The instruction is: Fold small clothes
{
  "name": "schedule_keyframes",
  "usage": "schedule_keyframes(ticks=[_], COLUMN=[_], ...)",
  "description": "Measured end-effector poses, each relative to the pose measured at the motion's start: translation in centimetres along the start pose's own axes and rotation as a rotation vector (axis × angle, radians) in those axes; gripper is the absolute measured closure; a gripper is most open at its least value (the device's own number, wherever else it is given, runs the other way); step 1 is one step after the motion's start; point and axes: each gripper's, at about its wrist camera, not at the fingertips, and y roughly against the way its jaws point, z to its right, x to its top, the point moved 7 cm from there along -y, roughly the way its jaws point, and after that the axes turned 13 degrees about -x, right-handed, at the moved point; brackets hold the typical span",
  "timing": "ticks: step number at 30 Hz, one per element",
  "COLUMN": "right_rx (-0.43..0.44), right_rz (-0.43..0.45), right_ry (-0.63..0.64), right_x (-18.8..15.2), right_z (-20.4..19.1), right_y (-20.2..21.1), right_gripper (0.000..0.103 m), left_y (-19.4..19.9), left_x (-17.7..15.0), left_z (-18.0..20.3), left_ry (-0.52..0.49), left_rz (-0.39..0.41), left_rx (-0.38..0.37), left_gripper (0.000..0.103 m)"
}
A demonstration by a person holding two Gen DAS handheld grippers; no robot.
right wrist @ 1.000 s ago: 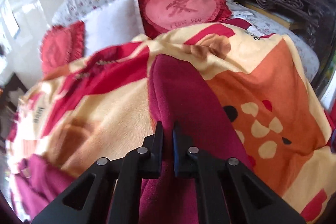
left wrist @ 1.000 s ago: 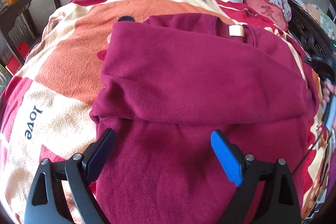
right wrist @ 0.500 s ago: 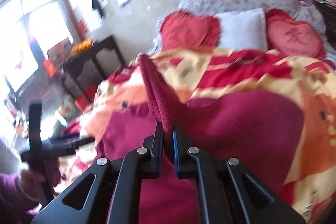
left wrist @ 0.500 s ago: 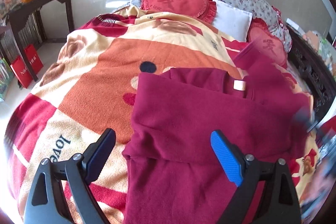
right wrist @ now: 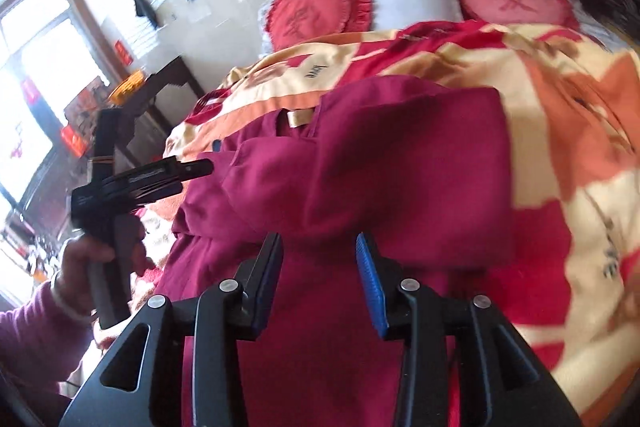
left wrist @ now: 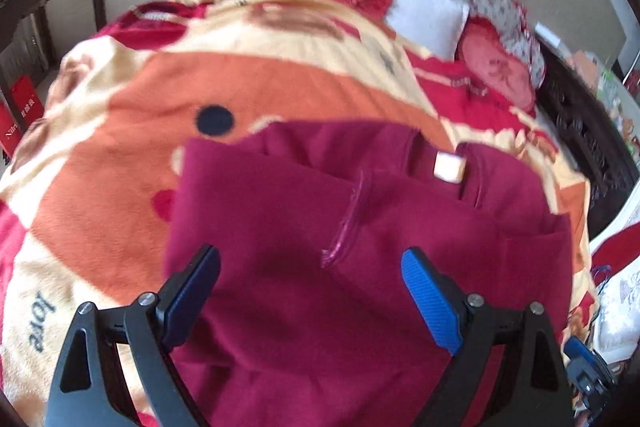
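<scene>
Your right gripper (right wrist: 318, 277) is opening its fingers with no cloth between them, and the left gripper (left wrist: 310, 297) is released wide. The sleeve just laid across the maroon top (left wrist: 320, 247) lies loose, so it may slide if you drag either gripper over it.

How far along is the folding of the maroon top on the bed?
Done: both sleeves lie folded in across the maroon top, which lies on the blanket. In hand: nothing; the right gripper is opening with no cloth between its pads, and the left gripper hovers open. Left: folding the body up toward the collar tag.
</scene>
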Motion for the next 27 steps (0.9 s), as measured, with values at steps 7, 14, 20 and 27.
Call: schedule_keyframes(ticks=[7,14,20,27], right_rx=[-0.055,-0.116,-0.166,-0.144], right_rz=[-0.020,0.029,0.029,-0.066], right_ry=[-0.112,-0.154,-0.185,-0.238], right_x=[-2.4,-0.2,2.5,5.1], right_z=[4.2,6.7,8.3,9.7], right_y=[2.1,2.6,0.8,-4.4], right_gripper=[0.082,0.080,0.069,0.064], left_y=[-1.6,6.1,4.5,4.7], left_x=[-1.2,0.5,-1.2,-1.8], left_z=[2.6,1.9,-2.3,-3.2], left_ry=[-0.125,-0.133,-0.025,-0.032], left_rz=[-0.050,0.140,0.061,0.074], left_rx=[0.051,0.009,0.044,0.091], left_gripper=[0.088,0.089,0.089,0.089])
